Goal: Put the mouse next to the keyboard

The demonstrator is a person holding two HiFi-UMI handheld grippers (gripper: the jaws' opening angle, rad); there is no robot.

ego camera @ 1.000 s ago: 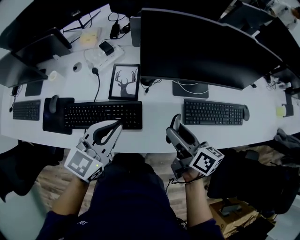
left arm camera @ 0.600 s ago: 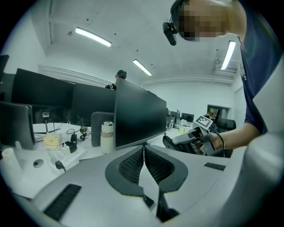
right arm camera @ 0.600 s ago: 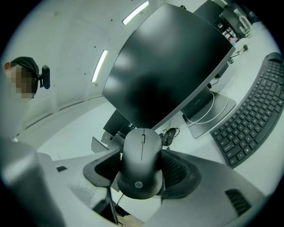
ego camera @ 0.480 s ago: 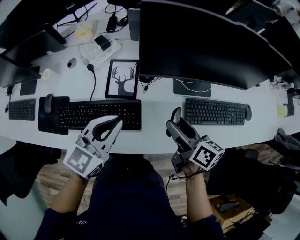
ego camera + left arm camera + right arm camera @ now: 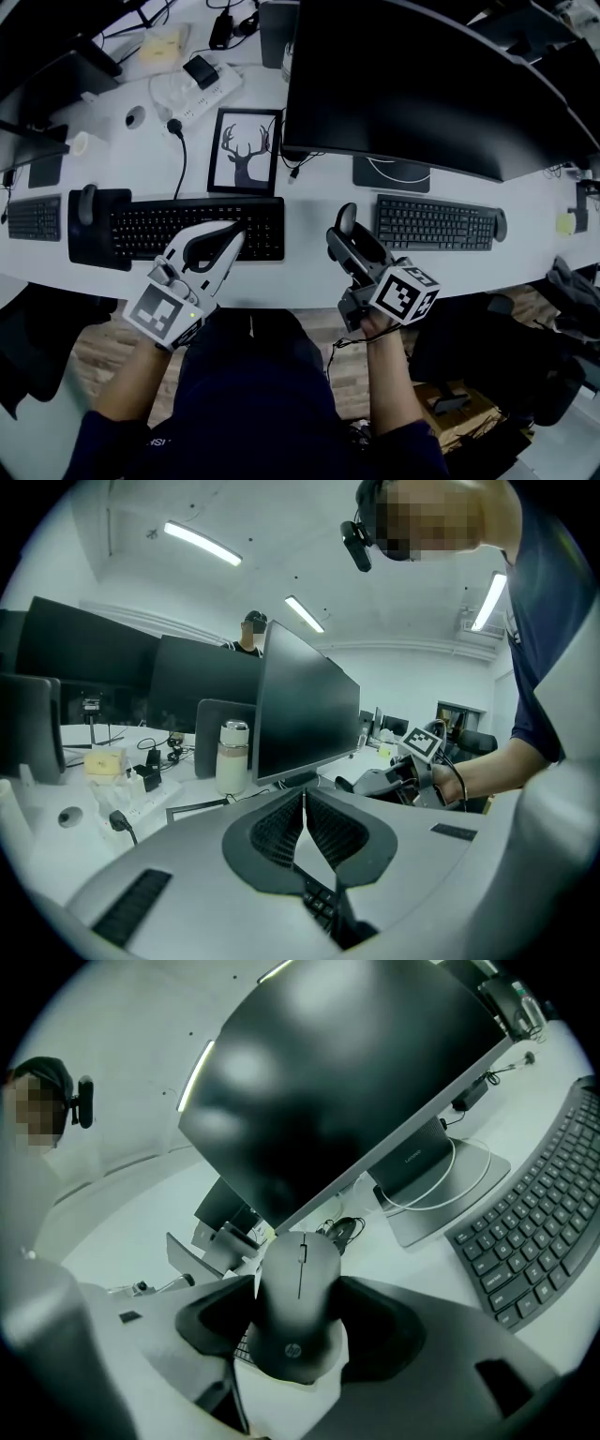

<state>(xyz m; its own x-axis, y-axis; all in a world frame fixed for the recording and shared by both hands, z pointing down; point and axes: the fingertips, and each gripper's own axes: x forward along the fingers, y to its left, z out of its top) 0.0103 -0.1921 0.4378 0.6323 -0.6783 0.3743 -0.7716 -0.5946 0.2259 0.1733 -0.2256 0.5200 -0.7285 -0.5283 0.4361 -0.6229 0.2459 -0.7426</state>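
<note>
The left gripper pointed forward and slightly down, its jaws pressed together at the tips with nothing between them. The right gripper was held well apart from it and angled much the same way, its jaws spread wide and clamped on the sides of a mouse. The bare left forearm and right forearm reached forward behind them, elbows tucked near the body.

White desk holds mid kbd, right kbd, mousepad, deer pic, power strip.
</note>
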